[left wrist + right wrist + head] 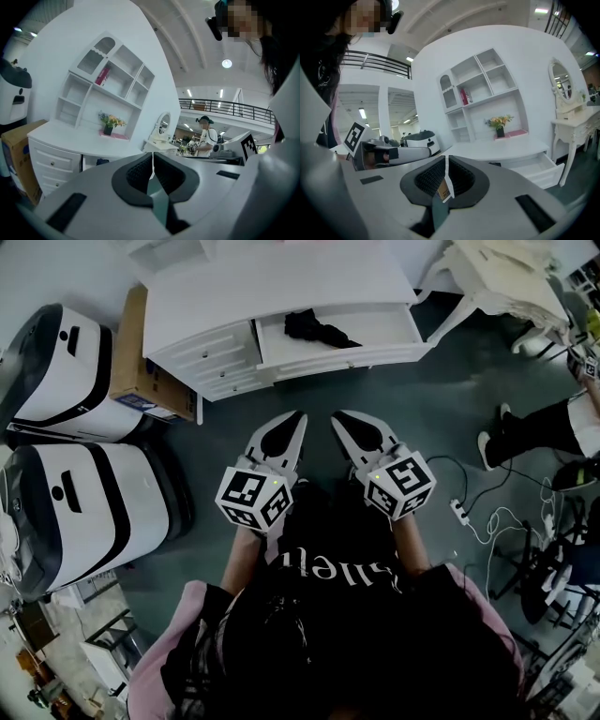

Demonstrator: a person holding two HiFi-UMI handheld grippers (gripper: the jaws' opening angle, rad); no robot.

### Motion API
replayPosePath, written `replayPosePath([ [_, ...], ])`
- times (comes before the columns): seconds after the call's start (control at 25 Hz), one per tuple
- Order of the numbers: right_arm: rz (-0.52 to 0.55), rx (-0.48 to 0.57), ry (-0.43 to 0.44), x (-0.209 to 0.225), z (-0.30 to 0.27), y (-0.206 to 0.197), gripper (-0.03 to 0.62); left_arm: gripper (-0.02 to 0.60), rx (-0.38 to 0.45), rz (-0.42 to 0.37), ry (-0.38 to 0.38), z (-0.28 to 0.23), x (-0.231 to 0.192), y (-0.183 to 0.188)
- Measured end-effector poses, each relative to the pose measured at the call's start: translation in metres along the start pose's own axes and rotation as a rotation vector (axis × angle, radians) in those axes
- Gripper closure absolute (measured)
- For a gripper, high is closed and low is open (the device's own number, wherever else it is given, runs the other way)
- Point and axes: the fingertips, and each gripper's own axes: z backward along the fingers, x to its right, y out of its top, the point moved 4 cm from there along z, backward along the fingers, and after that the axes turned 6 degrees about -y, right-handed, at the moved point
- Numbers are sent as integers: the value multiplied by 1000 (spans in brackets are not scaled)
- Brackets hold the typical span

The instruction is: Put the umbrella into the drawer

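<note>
White-painted dresser (272, 287) stood against the wall at the top of the head view; its right-hand drawer (375, 354) was pulled out toward the person, front edge jutting past the dresser's face; the black umbrella (319, 329), folded, lay inside that drawer, in its left half, well apart from both grippers; a closed drawer stack (220, 357) sat to the left of it.

Held side by side close before the person's body were the left gripper (298, 418) and the right gripper (337, 418), tips angled toward each other, near but not touching; each gripper view showed its jaws pressed together, pads closed on no object.

Dark floor (441, 399) lay open between the gripper tips and the drawer front; a cardboard box (141, 362) stood against the dresser's left end; two white-and-black machines (84, 493) stood beside it at left; cables (506, 517) and a power strip (459, 510) lay on the floor at right, near another person's legs (544, 427).
</note>
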Motion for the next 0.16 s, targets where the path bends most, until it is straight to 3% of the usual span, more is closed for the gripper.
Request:
replayPosePath([
  [0.16, 3, -4, 4, -10, -12, -5, 539, 561, -2, 1, 3, 10, -13, -3],
])
